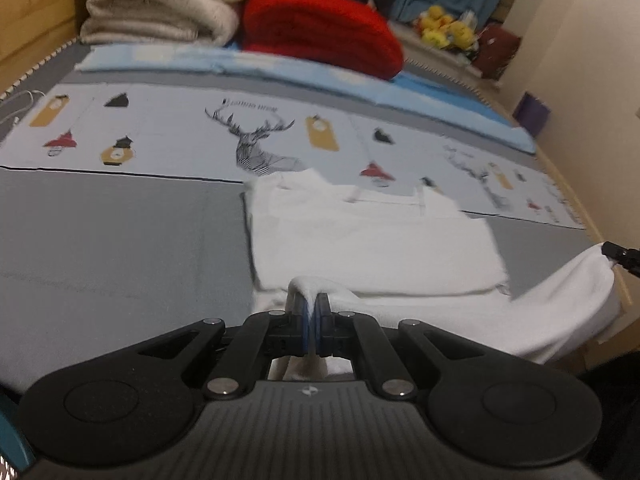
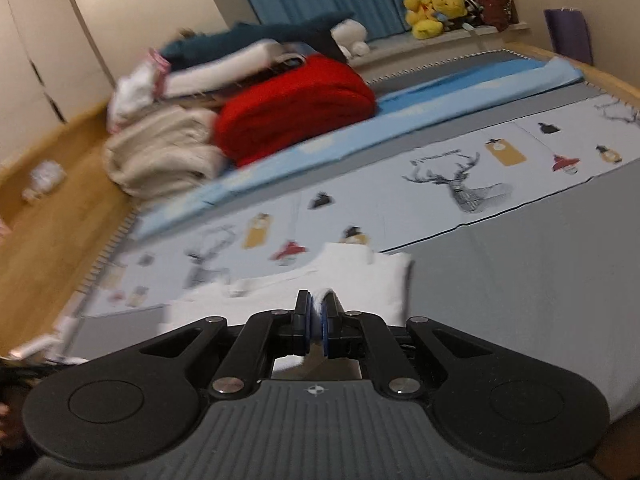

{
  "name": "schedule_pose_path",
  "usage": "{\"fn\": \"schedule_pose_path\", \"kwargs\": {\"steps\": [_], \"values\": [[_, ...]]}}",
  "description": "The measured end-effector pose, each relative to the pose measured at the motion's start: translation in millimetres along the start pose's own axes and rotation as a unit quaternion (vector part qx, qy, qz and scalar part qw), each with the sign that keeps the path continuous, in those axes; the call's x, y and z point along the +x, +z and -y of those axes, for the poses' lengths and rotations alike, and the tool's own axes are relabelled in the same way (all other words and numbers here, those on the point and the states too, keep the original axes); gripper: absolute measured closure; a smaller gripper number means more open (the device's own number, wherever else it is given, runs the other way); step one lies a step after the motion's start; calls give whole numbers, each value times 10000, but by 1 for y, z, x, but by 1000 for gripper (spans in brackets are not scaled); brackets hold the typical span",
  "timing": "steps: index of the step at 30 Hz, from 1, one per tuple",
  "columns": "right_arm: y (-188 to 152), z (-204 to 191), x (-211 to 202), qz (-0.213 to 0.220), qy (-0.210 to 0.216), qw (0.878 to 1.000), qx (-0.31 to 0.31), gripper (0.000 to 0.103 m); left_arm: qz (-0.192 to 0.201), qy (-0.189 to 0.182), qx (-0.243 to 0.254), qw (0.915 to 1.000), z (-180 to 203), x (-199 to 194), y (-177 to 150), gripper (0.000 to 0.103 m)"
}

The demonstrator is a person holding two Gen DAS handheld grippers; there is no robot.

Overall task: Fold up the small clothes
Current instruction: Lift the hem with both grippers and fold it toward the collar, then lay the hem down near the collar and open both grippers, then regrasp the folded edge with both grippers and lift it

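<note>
A small white garment lies on the grey bed cover, partly over the printed strip with deer. My left gripper is shut on the near edge of the white garment, lifted off the cover. The right gripper's tip shows at the right edge, holding the other lifted corner. In the right wrist view my right gripper is shut on a bunch of the white garment, which spreads out beyond the fingers.
A red blanket and a cream folded blanket are stacked at the far side on a light blue sheet. Yellow plush toys sit on the sill. The wooden floor lies beyond the bed edge.
</note>
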State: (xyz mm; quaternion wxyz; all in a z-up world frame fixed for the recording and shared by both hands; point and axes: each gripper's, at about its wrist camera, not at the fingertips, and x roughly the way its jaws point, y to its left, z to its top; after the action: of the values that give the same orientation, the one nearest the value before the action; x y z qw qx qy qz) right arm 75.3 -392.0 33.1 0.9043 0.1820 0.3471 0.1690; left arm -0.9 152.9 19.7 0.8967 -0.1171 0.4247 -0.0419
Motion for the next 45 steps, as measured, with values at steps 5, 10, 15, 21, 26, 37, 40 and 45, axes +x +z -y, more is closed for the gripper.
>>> {"fn": "schedule_pose_path", "kwargs": {"steps": [5,10,15,21,26,37,40,45], "values": [[11,19,85,-440,-386,9980,-236,98,-349,97,65,9993,-29,80,32,100],[-2,35,134,-869,-649,9941,-7,98,-651,146,-277,9974,-40,132,47,100],[15,48,171,-981,-742,9921,246,98,-685,128,-578,9959,-52,159,73,99],[35,58,194,-640,-1193,9903,299,97,-211,-10,-1148,9932,-82,161,92,91],[33,67,196,-847,-1337,9865,419,97,-729,568,-1018,9905,-90,164,80,61],[-2,59,191,-1687,-1248,9775,-199,97,-928,722,-82,9930,-49,166,62,52],[-6,55,197,-1817,-1345,9734,-381,97,-975,749,-64,9924,-49,171,64,52],[1,54,206,-1731,-1181,9775,-224,97,-1064,659,46,9921,-46,188,70,52]]}}
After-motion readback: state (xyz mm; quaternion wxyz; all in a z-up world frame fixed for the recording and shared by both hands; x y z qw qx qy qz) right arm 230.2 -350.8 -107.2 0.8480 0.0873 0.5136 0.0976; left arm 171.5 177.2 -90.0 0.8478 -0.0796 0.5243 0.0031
